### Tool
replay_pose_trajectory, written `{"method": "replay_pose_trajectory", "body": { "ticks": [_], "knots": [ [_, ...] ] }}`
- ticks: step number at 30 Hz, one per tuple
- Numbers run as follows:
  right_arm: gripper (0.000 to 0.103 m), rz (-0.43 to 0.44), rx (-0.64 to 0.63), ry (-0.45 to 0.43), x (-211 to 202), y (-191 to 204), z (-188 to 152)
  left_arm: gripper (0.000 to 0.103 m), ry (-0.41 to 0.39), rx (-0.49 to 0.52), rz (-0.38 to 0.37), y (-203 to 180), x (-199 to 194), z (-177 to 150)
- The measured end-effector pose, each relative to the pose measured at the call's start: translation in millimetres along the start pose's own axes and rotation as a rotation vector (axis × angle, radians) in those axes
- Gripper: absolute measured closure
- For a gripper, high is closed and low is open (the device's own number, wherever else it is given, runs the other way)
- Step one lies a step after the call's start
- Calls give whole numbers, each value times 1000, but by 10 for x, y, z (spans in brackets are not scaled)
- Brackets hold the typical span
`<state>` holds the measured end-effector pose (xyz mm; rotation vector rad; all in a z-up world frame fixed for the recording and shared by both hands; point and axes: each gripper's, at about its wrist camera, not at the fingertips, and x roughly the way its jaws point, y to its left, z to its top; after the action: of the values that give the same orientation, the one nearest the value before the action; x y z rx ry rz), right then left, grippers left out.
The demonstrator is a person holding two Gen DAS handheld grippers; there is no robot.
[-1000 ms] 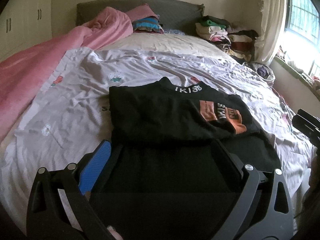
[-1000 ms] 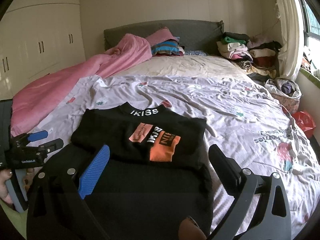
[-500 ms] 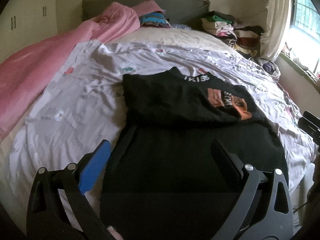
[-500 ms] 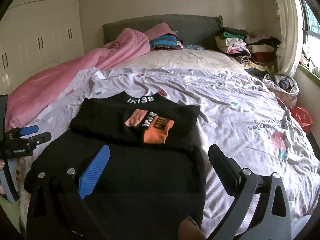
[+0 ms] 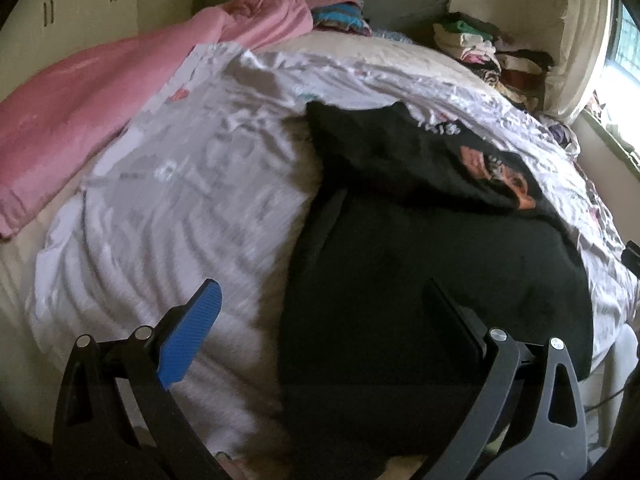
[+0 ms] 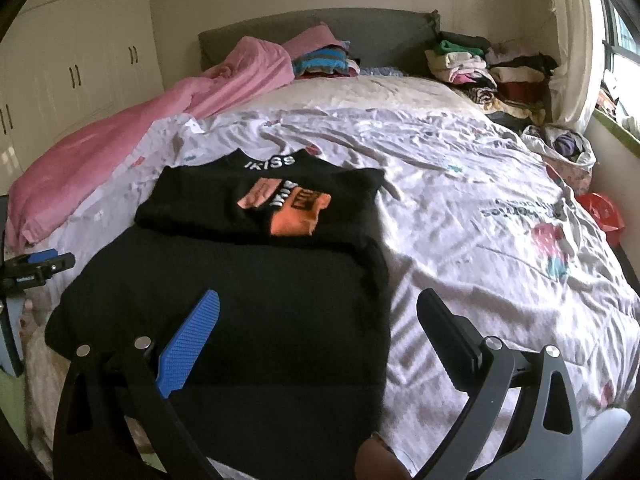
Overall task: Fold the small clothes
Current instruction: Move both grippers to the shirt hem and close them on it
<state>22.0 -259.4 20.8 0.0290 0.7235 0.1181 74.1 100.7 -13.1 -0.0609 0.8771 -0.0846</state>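
The right gripper (image 6: 318,322) has its 2 fingers spread wide and holds nothing, hovering above the lower half of the black knit sweater with an orange chest print (image 6: 256,280). The left gripper (image 5: 320,316) is likewise spread wide and empty, over the sweater's left edge. The sweater lies flat on the wrinkled pale lilac printed bedsheet (image 6: 460,200), its top part folded down, beside a pink blanket (image 6: 120,140).
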Motion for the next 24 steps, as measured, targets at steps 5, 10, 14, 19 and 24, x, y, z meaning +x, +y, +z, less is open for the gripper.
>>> {"method": "replay_pose_trajectory", "body": {
  "ticks": [5,10,14,19,24],
  "knots": [
    [4,-7,3,18,-12,-49,-97,10,59,26,-4,154,29,-154],
    [5,-11,3,42,4,-63,-166,37,128,-11,-99,260,41,-313],
    [4,-10,-8,58,-7,-48,-226,66,163,6,-127,235,22,-416],
    [4,-10,-4,86,4,-60,-311,74,215,58,-163,96,11,-521],
    [4,12,-15,138,-17,-93,-445,74,261,65,-179,64,99,-577]
  ]
}}
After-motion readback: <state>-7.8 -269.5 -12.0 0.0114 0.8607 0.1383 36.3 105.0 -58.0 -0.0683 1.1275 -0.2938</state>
